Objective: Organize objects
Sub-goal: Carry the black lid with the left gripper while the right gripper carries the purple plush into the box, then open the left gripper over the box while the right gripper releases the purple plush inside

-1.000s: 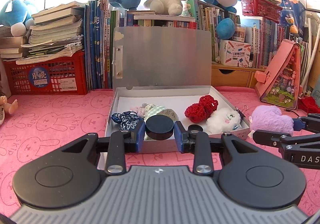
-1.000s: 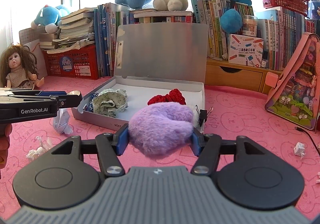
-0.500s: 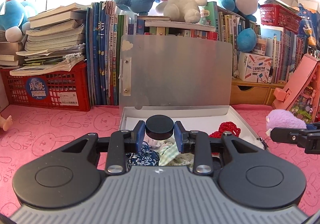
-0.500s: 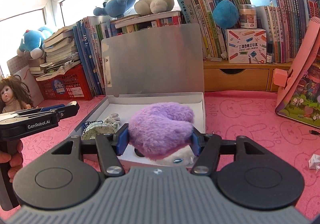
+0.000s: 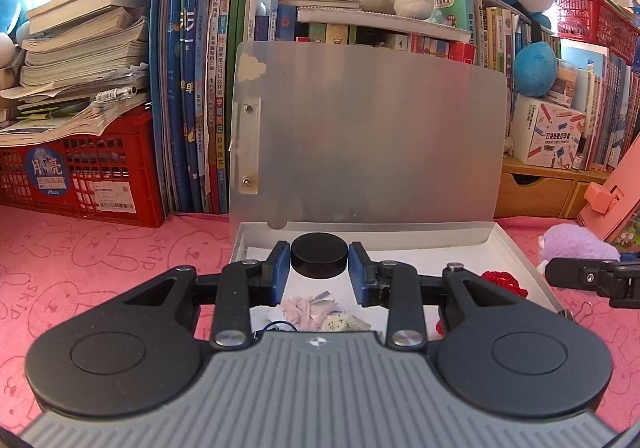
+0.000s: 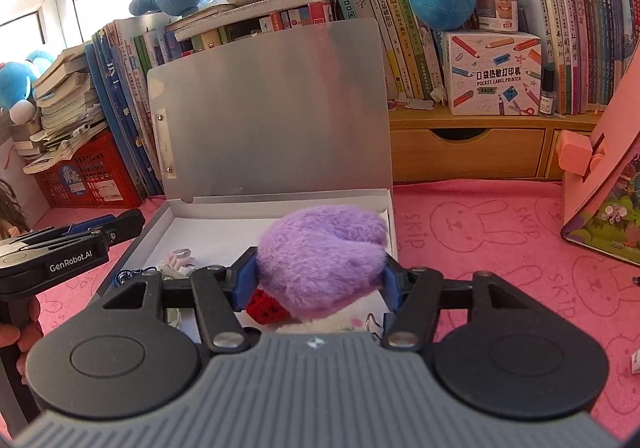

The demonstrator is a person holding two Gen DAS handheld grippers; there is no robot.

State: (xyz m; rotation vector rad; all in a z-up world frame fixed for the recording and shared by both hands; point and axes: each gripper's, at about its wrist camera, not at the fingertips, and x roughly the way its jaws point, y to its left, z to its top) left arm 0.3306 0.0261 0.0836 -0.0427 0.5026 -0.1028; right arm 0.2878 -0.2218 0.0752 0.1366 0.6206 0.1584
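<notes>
An open white box (image 5: 516,248) with a raised silver lid (image 5: 372,135) sits on the pink cloth. My left gripper (image 5: 319,262) is shut on a black round puck (image 5: 319,254) and holds it over the box's back left part. My right gripper (image 6: 318,272) is shut on a purple fluffy toy (image 6: 324,252) over the box's right side (image 6: 391,219). That toy also shows at the right in the left wrist view (image 5: 576,244). Inside the box lie a red knitted piece (image 5: 504,282), patterned cloth scraps (image 5: 316,312) and a white plush, partly hidden.
Books, a red crate (image 5: 80,179), wooden drawers (image 6: 468,153) and plush toys line the back. A pink house-shaped case (image 6: 608,183) stands at the right. The left gripper shows in the right wrist view (image 6: 120,226) at the box's left edge.
Both grippers have moved forward over the box, each still holding its object. The box and its lid look larger and closer now.
</notes>
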